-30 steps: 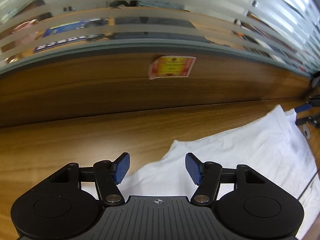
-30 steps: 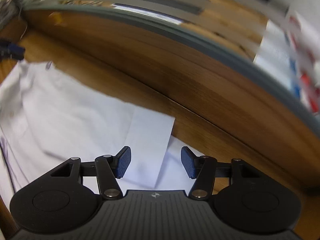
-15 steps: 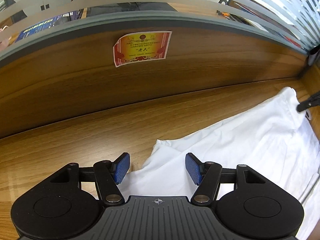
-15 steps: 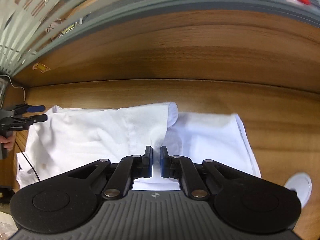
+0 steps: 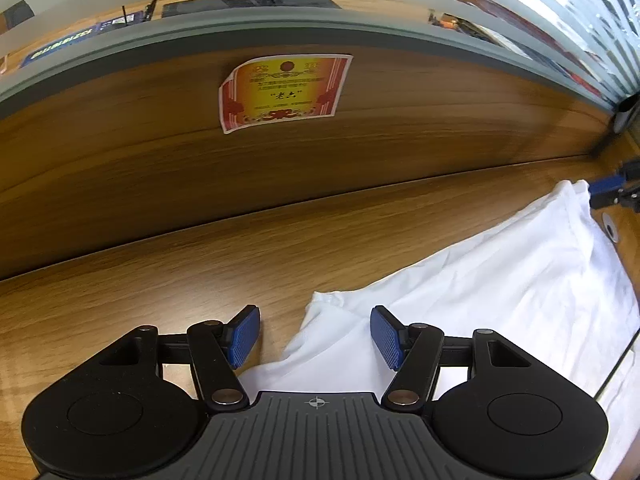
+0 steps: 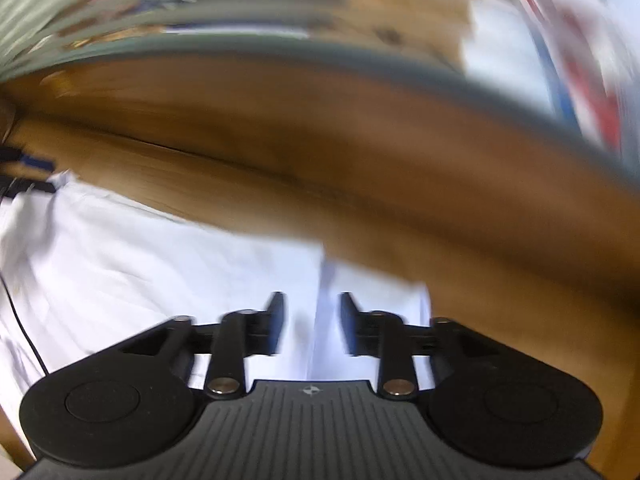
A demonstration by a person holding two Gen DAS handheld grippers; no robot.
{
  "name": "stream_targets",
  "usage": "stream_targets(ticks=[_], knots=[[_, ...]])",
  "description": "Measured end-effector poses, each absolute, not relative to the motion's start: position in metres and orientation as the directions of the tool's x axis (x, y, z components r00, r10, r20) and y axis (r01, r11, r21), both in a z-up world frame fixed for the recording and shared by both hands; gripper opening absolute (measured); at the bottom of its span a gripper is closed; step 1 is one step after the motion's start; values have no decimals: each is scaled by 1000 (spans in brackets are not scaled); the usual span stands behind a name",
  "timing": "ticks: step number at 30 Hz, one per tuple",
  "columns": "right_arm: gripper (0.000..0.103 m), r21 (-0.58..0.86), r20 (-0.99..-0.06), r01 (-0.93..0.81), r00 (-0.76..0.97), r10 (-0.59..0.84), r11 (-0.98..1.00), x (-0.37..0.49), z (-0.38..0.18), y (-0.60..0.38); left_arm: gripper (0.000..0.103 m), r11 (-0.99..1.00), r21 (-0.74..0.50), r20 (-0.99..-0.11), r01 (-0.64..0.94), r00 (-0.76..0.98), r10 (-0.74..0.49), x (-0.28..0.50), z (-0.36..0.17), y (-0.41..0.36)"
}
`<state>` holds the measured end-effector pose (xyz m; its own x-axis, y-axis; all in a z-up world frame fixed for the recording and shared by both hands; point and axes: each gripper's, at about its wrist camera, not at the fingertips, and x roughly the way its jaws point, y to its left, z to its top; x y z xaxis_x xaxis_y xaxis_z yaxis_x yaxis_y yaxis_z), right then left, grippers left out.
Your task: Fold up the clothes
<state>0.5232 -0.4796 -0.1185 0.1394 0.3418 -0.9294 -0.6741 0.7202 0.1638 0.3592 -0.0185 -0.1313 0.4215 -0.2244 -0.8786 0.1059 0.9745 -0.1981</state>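
So half a second ago the right gripper (image 6: 311, 322) was pinched nearly closed on a fold of the white shirt (image 6: 160, 272); now its jaws are spread apart, with a raised crease of cloth standing between them, and its whole view has gone blurry. The left gripper (image 5: 315, 336) has swung a bit too: the red-and-yellow certificate (image 5: 285, 91) on the back panel now sits more toward the middle of its view, and the shirt corner (image 5: 328, 304) lies between its fingers.

White garment (image 5: 500, 280) on a brown wood-grain desk (image 5: 160, 300); black left gripper (image 5: 315, 336) with blue ribbed pads (image 5: 242, 334); red-bordered yellow certificate (image 5: 285, 90) on the wood-grain back panel (image 5: 120, 168).
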Motion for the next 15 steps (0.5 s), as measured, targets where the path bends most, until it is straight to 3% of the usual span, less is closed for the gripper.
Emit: stream_targets(ticks=[3,7,15], knots=[[53,97,-925,-788,154,348,608,521,-107,-466,63,967,-225,-878,116,406,-253,363,-135,-18],[52,26,-938,-896,131,321,443,521,-114,-443,54,963,-219,-882,158,389,-265,367,-135,-23],[53,72,-956,-936,33,291,345,533,-131,-419,51,955,-224,-890,192,360,-281,377,-148,-24]])
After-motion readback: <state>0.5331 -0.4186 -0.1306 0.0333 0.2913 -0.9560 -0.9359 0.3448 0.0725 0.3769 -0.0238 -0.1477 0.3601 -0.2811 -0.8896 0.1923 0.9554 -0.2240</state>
